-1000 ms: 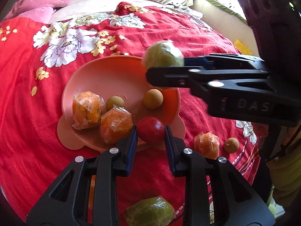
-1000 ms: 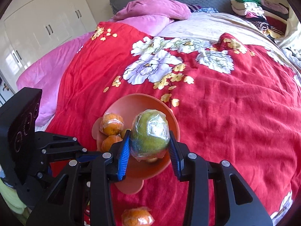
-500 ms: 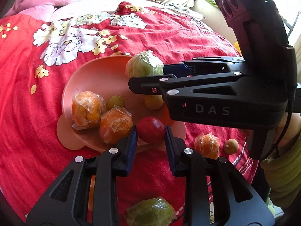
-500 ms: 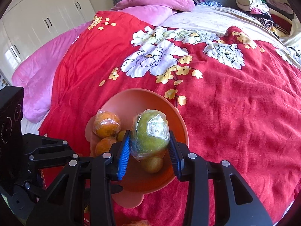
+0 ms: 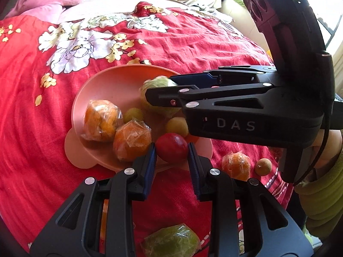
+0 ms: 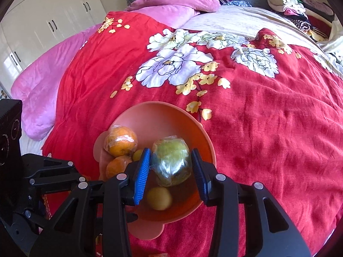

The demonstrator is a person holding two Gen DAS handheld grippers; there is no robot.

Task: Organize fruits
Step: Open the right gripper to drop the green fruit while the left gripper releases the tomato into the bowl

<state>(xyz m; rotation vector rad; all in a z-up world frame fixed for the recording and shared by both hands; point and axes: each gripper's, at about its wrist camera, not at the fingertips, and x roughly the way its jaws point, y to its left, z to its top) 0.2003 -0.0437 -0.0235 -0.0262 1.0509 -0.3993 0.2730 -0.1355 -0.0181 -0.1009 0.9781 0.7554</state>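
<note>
Since a second ago the right gripper (image 6: pixel 170 170) has carried the wrapped green fruit (image 6: pixel 171 160) from above the bowl's far rim down into the bowl (image 6: pixel 163 115), and its jaws have just been opening, the fruit between them. From the right wrist the fruit looks loose now, with a sliver of gap at each pad, so this reads as the release: low over the bowl floor so the fruit settles rather than drops. It sits right of centre, just beyond a small yellow fruit (image 6: pixel 159 198).

Nearer, the left gripper (image 5: pixel 172 160) is at its narrowest, with nothing clamped. Its tips rest at the bowl's near rim either side of a red fruit (image 5: pixel 171 147); whether they touch it I cannot tell. Probably it steadies the bowl on the soft red quilt (image 5: pixel 193 40), where the bowl already tilts.

Two wrapped oranges (image 5: pixel 100 120) lie in the left of the bowl beside a small green fruit (image 5: pixel 133 114). Outside remain a wrapped orange (image 5: pixel 235 166) and a brown fruit (image 5: pixel 263 166) to the right, and another green wrapped fruit (image 5: pixel 171 243) nearest the left wrist, so sorting is roughly two-thirds done.
</note>
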